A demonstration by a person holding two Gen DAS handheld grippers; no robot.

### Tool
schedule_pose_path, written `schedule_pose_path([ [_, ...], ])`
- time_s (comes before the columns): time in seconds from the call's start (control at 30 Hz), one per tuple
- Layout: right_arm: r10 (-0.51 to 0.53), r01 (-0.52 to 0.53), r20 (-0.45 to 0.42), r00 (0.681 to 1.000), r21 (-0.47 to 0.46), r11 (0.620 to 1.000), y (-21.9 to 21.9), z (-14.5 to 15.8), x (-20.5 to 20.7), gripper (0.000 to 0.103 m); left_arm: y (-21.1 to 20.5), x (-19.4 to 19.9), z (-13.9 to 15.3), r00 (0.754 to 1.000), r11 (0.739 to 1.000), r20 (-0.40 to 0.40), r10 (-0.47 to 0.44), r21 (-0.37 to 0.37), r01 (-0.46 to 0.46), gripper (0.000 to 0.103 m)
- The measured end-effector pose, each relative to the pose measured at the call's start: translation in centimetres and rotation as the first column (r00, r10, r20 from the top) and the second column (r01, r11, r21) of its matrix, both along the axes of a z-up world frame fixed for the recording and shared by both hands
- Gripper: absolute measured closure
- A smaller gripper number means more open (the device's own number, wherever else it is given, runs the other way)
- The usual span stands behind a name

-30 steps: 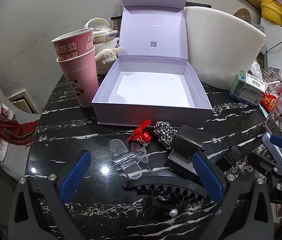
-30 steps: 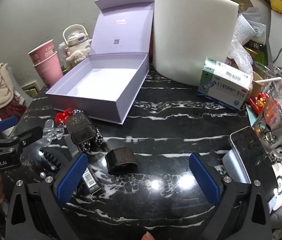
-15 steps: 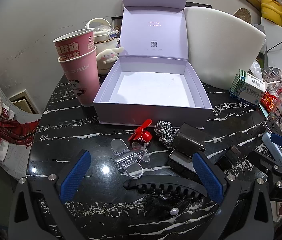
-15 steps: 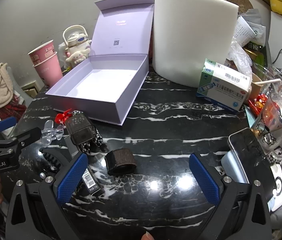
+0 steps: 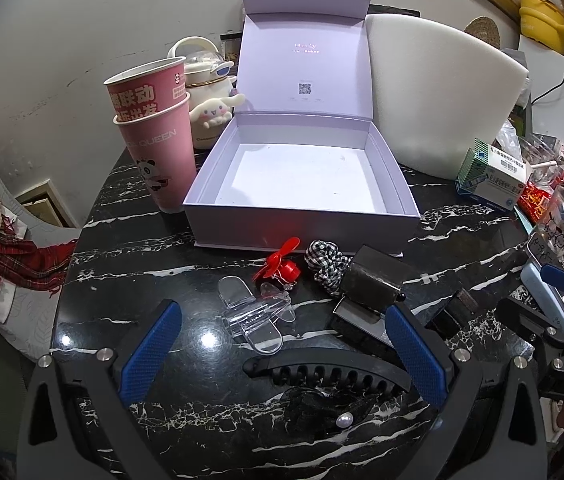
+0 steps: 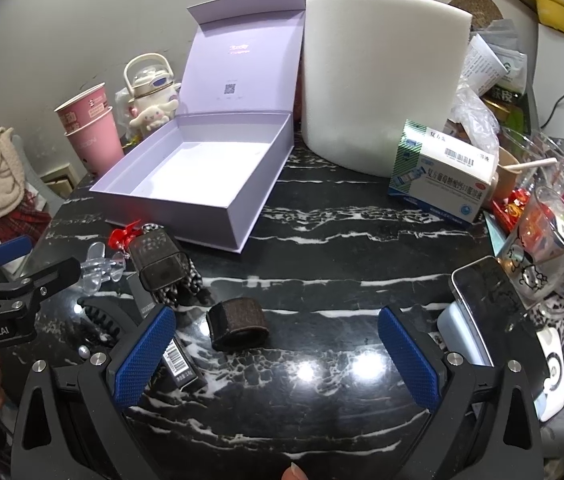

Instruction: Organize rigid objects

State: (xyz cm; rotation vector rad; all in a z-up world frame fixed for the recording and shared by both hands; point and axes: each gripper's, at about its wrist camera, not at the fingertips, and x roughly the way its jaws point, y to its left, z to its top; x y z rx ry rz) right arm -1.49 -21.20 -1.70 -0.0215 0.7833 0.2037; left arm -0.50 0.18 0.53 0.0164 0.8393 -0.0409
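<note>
An open, empty lilac box (image 5: 301, 216) (image 6: 186, 216) stands on the black marble table. In front of it lie a red toy fan (image 5: 280, 266), a clear plastic clip (image 5: 256, 314), a checked hair tie (image 5: 327, 264), a dark brown case (image 5: 373, 282) (image 6: 160, 260), a black hair claw (image 5: 327, 372) and a brown band (image 6: 238, 324). My left gripper (image 5: 282, 352) is open over the hair claw and the clear clip. My right gripper (image 6: 278, 356) is open just in front of the brown band. Both are empty.
Stacked pink cups (image 5: 154, 140) and a white kettle (image 5: 206, 76) stand left of the box. A white foam block (image 6: 377, 92) stands behind on the right. A medicine box (image 6: 441, 172), a glass mug (image 6: 541, 248) and a phone (image 6: 489, 300) crowd the right side.
Both grippers have drifted slightly forward; the box and small items look a little closer. Nothing has been taken hold of or moved on the table.
</note>
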Motion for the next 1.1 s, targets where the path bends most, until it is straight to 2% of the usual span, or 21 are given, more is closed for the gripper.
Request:
schedule_pose_path([
  [1.1, 0.012, -0.012, 0.007, 1.0, 0.0, 1.0, 0.03, 0.11, -0.25, 0.0, -0.39, -0.63, 0.11, 1.0, 1.0, 0.001, 0.001, 0.0, -0.001, 0.0],
])
